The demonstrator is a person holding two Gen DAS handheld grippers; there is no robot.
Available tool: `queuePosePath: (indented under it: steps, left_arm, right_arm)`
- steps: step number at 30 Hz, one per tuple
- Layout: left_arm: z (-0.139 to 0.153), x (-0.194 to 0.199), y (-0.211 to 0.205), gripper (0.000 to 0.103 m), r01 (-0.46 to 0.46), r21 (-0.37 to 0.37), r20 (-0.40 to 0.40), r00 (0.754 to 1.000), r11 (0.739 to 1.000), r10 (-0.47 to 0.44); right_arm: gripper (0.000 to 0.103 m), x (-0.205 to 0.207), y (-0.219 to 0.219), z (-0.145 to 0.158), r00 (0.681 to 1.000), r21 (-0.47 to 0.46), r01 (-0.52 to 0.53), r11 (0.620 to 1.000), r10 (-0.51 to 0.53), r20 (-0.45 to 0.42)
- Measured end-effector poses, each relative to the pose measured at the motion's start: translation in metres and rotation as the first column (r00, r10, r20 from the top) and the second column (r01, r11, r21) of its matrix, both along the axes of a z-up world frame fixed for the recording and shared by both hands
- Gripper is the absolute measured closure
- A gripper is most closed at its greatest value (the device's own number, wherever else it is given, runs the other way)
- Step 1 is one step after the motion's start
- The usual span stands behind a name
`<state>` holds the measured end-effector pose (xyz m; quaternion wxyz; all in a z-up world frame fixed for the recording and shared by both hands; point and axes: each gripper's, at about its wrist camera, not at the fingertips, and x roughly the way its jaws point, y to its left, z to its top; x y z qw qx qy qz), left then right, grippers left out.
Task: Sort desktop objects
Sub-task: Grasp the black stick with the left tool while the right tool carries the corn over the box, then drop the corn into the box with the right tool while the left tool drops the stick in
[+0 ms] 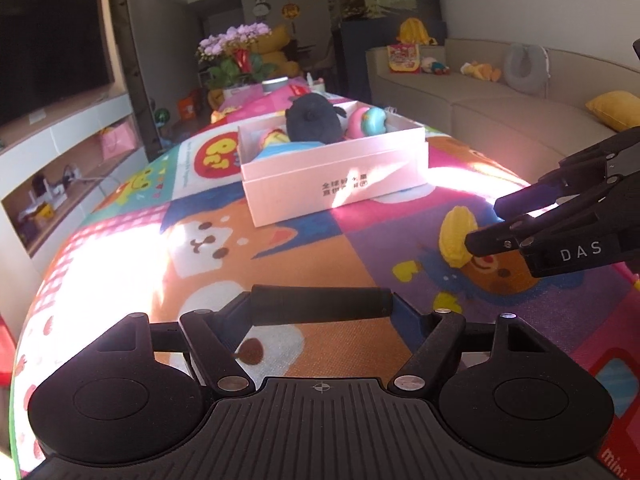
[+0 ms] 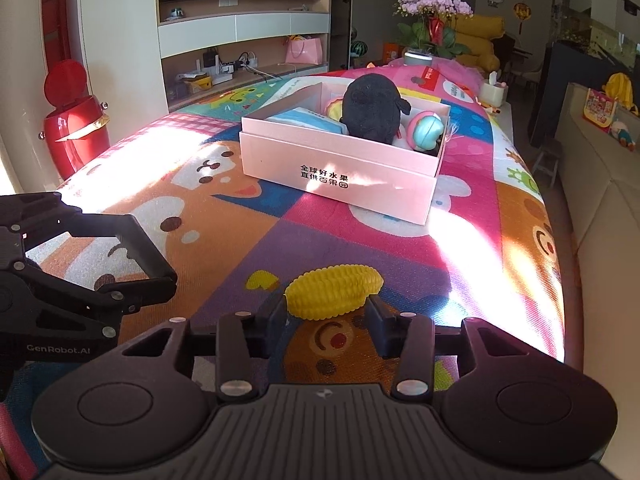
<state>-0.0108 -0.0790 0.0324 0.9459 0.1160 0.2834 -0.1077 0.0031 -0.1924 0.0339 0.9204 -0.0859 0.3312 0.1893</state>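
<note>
My right gripper is shut on a yellow toy corn cob just above the colourful cartoon cloth; the left wrist view shows the corn cob pinched at the right gripper's tips. My left gripper is shut on a black cylinder, held end to end between its fingers. From the right wrist, the left gripper with its cylinder is at the left. A pink open box beyond holds a black plush, a pink-and-teal toy and a blue item.
The cloth-covered table runs away from me, and its right edge drops toward a beige sofa. A red bin and a TV cabinet stand to the left. Purple flowers and a tissue box sit at the far end.
</note>
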Motion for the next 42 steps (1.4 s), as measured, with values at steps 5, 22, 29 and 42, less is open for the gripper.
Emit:
queuePosePath:
  steps: [5,22,29,42]
  left_arm:
    - [0.009,-0.006,-0.004,0.024,0.012,0.0,0.024,1.0,1.0,-0.012]
    - [-0.013,-0.008,0.012,0.024,0.007,-0.078,-0.087,0.996,0.997,-0.013]
    - [0.034,0.017,0.004,0.024,0.044,-0.043,0.075,0.996,0.998,-0.041]
    - [0.083,0.162,0.001,0.001,-0.028,-0.266,0.193,0.978,0.964,0.082]
  right_arm:
    - [0.025,-0.001,-0.009,0.001,0.998,0.011,-0.028,1.0,0.028,0.055]
    - [0.036,0.036,0.002,-0.017,0.995,-0.023,-0.1,0.995,0.099,-0.032]
    - [0.036,0.011,-0.012,0.049,0.995,-0.014,-0.067,0.998,0.068,0.073]
    - [0.036,0.105,-0.046,0.154,0.936,0.248,0.188,0.951,-0.25,0.249]
